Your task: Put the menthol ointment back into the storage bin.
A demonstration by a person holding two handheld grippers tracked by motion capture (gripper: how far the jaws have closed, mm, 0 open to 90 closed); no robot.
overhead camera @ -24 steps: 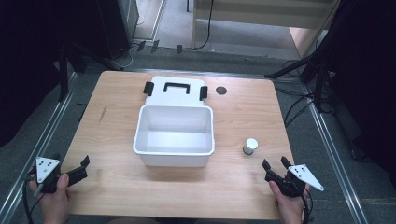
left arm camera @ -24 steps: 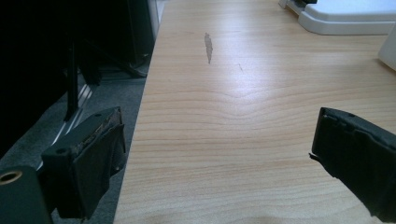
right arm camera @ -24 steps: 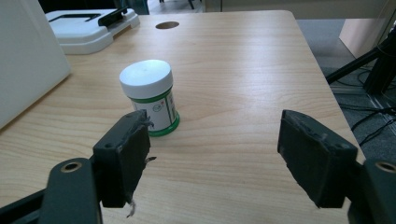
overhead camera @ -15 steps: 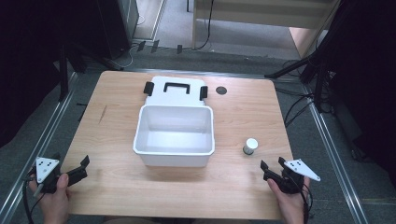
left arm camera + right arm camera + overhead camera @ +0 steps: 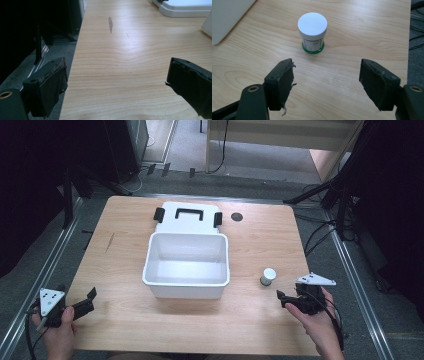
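Just ahead of the right gripper (image 5: 325,82), whose jaws gape empty, stands the small upright white-capped, green-based jar (image 5: 312,32) on the wooden worktop (image 5: 362,32).

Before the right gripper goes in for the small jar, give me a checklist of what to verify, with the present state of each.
1. Right gripper jaws open, nothing between them: ok.
2. Small jar upright, white cap on, standing ahead of the jaws: ok.
3. Table between jaws and jar free of other things: ok.
4. White bin open on top, nothing visible inside, ready to receive: ok.
5. Left gripper open and resting at the table's near left corner, far from the jar: ok.
6. Jaw opening wide enough for the jar's cap: cannot tell for certain, though in the right gripper view the gap looks wider than the cap.
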